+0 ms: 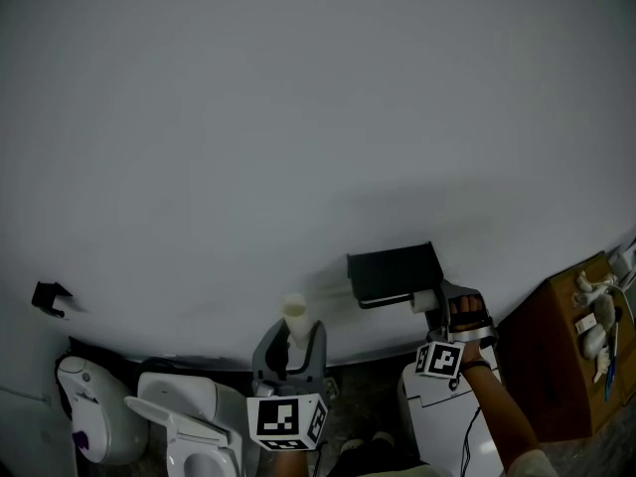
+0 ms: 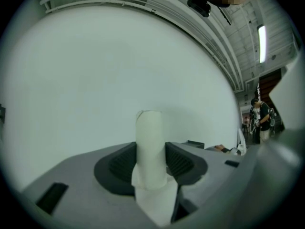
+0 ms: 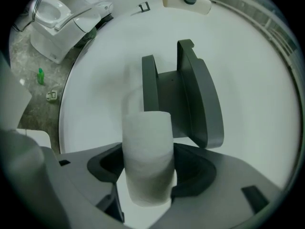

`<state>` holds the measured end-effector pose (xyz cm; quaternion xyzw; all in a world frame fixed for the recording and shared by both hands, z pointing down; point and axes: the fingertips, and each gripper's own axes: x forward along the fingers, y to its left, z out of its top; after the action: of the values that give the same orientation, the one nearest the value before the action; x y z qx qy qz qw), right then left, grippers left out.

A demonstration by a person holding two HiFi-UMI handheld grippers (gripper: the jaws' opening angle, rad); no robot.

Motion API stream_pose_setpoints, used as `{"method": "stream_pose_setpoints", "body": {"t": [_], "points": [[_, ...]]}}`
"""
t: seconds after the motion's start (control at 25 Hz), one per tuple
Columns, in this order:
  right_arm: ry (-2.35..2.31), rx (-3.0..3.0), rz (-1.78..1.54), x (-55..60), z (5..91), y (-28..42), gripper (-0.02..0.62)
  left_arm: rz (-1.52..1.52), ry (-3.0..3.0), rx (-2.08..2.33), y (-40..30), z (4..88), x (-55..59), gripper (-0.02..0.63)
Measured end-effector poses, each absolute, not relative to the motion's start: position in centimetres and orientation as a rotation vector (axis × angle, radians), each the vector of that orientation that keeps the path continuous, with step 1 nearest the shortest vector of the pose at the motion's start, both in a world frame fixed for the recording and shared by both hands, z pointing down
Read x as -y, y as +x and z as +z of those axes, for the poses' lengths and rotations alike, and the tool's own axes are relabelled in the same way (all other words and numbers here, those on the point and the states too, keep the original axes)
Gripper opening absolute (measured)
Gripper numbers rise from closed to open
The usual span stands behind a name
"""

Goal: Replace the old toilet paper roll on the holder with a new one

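The left gripper (image 1: 294,341) is closed on a thin roll (image 2: 149,147) of toilet paper. The two sides of the gripper press on the roll from left and right. The thin roll stands straight up, and a loose bit of paper hangs down from its bottom end. It is held out in front of the white wall (image 1: 298,117), well away from the holder (image 1: 393,274). Below it, on the floor, stands a white toilet (image 1: 184,420).

The right gripper (image 1: 438,304) is closed on a fat roll (image 3: 147,166) of toilet paper. Its two sides hug the roll in the middle, and the roll sticks out past them at both ends. A hand (image 1: 469,316) is holding this gripper.

The holder is dark and sits on the wall. From the head view, the fat roll is right by the holder's lower right corner. From the right gripper view, the roll is just in front of the holder's two flat sides. It may be touching the holder, but that is hard to tell from here.
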<state>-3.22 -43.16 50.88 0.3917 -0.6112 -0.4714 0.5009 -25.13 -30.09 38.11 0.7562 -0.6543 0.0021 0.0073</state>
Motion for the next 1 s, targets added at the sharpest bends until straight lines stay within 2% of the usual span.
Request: {"method": "stream_pose_setpoints", "body": {"t": [0.52,1.0], "points": [[0.933,1.546,-1.244,41.2,50.2,-10.1,0.31,0.028,2.28,2.141,-28.3,38.2,27.4,0.192],[0.932,1.596,-1.26,39.1,49.9,-12.0,0.31,0.007,2.292,2.122,-28.6,38.1,27.1,0.192]]}}
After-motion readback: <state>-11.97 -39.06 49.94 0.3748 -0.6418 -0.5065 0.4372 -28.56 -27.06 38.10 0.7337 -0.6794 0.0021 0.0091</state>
